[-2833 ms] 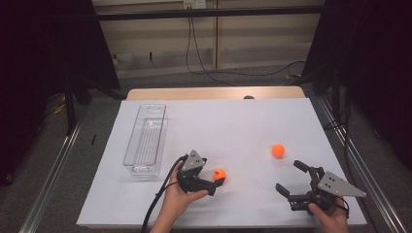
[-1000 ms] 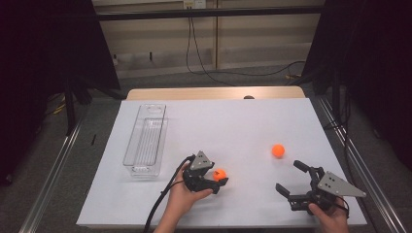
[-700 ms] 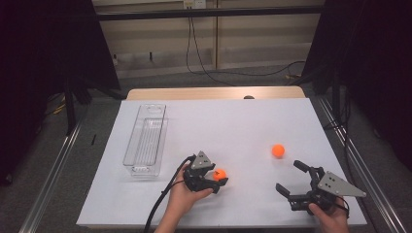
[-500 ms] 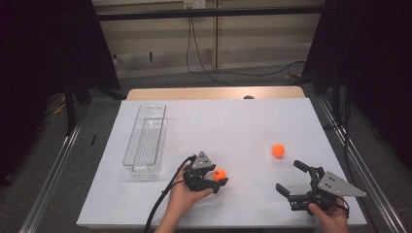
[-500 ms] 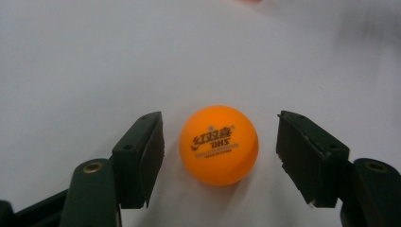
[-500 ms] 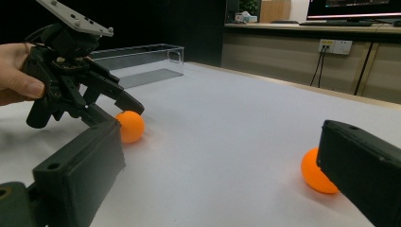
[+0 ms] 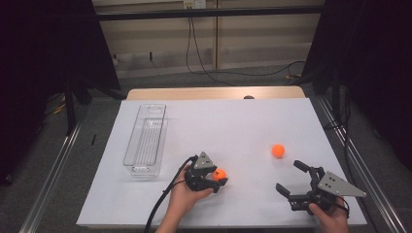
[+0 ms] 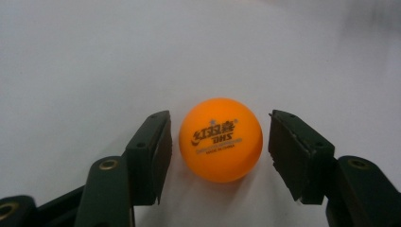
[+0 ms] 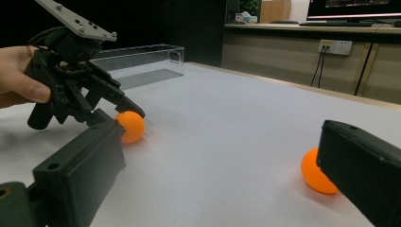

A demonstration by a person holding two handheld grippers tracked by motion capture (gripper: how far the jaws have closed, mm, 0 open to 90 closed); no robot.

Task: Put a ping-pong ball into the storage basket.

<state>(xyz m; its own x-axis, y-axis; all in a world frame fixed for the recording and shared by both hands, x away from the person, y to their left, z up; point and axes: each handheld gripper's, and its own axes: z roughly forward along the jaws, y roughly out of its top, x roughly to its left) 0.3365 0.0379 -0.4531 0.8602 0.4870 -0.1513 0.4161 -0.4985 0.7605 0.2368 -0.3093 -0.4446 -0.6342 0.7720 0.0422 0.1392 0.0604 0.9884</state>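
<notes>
An orange ping-pong ball (image 7: 219, 173) with printed lettering (image 8: 220, 139) lies on the white table top (image 7: 233, 121) between the jaws of my left gripper (image 7: 221, 177). The jaws have just been closing around it. A thin gap still shows on each side, so the pads (image 8: 156, 146) do not press on it. A second orange ball (image 7: 278, 150) sits to the right, just beyond my right gripper (image 7: 288, 175). That gripper stands wide open near the front edge with nothing between its jaws. In the right gripper view the second ball (image 9: 318, 177) is half hidden behind one jaw.
A clear, long plastic tray (image 7: 145, 141) stands at the left of the table, beyond the left hand. Dark curtains and metal rails flank the table. Cables run along the floor at the back.
Since the earliest frame my left gripper has shifted slightly right, bringing its jaws around the ball. The right gripper and the second ball have not moved.
</notes>
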